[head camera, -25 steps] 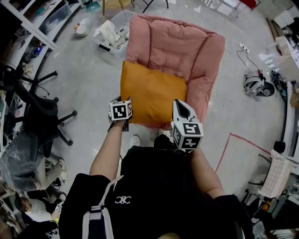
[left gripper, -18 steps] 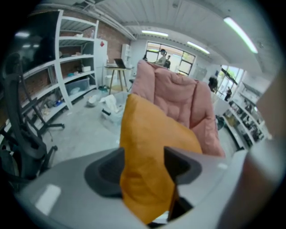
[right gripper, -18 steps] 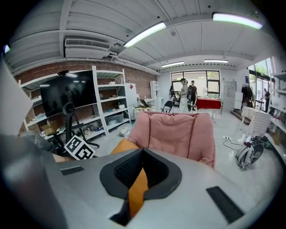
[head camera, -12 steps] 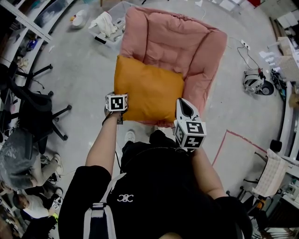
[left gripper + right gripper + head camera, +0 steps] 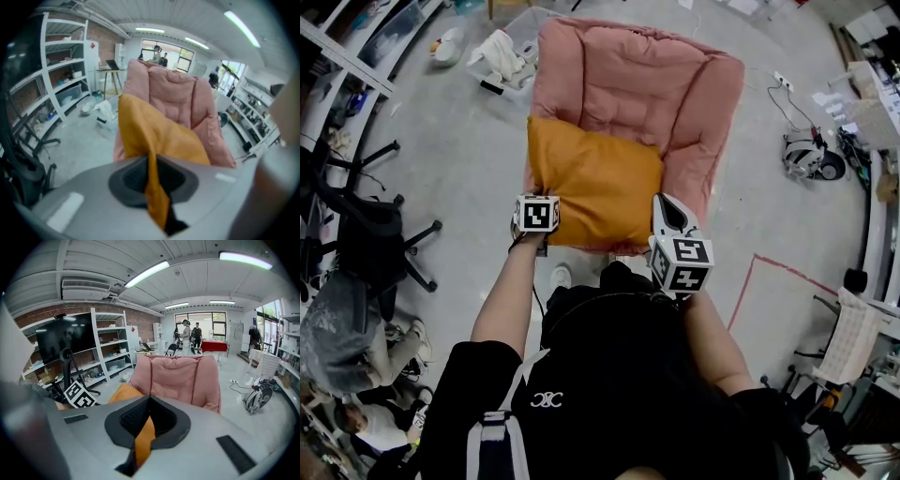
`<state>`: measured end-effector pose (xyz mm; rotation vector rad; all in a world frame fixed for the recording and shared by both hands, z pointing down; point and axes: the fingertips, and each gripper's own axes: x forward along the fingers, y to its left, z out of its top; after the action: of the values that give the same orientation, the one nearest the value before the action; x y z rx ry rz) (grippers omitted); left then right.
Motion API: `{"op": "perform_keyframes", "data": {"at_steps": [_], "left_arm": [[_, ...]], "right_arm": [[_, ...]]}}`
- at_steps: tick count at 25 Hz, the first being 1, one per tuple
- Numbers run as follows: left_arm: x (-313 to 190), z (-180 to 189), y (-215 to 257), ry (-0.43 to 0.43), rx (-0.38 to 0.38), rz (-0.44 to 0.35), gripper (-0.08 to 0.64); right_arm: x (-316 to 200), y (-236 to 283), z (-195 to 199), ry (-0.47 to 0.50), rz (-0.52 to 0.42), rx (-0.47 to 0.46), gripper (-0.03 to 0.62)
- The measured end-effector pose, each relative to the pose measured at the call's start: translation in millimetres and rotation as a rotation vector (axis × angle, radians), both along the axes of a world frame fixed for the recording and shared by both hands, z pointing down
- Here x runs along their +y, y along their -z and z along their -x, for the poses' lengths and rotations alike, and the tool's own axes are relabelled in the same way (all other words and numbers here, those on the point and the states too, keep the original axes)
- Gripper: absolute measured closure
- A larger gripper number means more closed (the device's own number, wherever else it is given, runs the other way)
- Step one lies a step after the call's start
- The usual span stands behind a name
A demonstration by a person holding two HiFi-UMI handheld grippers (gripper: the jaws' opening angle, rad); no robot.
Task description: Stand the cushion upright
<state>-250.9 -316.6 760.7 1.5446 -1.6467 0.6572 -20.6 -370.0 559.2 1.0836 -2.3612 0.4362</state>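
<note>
Both claws are on it now! The left gripper [image 5: 151, 171] has just been closing and pinches a fold of orange cloth at the near left corner of the cushion [image 5: 598, 183]. The right gripper [image 5: 146, 423] is clamped on the near right corner. The cushion lies on the seat of the pink chair [image 5: 628, 75], its near edge toward the person. To do this well, I'd say raise both corners together and level. Then swing that near edge up and let the cushion lean on the chair's back. A thin pinch of cloth could slip if jerked. Count: one cushion, one chair, two grippers.
</note>
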Motion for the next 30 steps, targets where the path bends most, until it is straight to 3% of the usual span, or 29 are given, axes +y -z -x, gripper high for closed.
{"op": "perform_keyframes", "data": {"at_steps": [8,17,24,30], "left_arm": [[-28,-32,70,-0.128,0.012,-0.163,0.531],[-74,-73,167,-0.384,-0.162,-0.344,0.548],[-105,-106,216,-0.623,-0.24,-0.398,0.555],[-129,-135,254,-0.919,-0.322,-0.449,0.557]], "right_arm": [[4,6,-7,-0.052,-0.01,-0.025,0.594],[0,19,-24,-0.126,-0.05,-0.058,0.594],[-7,26,-50,-0.21,-0.067,-0.092,0.594],[-16,25,-72,-0.271,-0.063,-0.122,0.594]]}}
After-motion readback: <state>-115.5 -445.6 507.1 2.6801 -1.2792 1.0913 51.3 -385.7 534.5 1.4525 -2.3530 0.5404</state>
